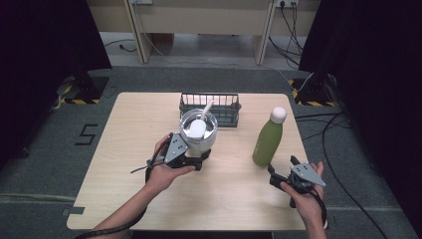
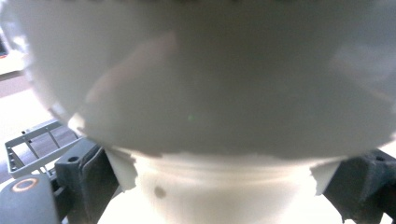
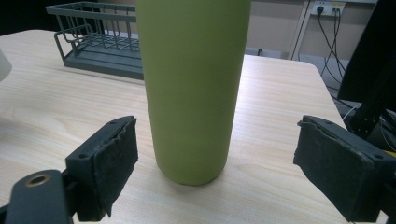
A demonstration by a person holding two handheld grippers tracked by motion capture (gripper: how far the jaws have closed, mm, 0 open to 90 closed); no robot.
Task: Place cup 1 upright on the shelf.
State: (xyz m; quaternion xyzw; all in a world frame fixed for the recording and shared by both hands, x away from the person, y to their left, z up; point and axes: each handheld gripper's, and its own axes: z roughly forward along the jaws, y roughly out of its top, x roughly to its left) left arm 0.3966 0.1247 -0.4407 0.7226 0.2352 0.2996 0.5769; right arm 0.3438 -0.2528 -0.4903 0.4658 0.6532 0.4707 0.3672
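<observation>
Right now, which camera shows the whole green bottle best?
The high view: the green bottle stands whole there, white cap to base, on the table. The right gripper view has just its lower body between the open right claw. The left gripper view faces the white cup.

Wooden table (image 1: 124, 164) — tumbler (image 1: 198, 132), green bottle (image 1: 267, 137), wire rack (image 1: 209, 108).

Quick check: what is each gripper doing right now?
Left gripper: closed on the base of the white tumbler.
Right gripper: open, empty, jaws either side of the green bottle without touching.
</observation>
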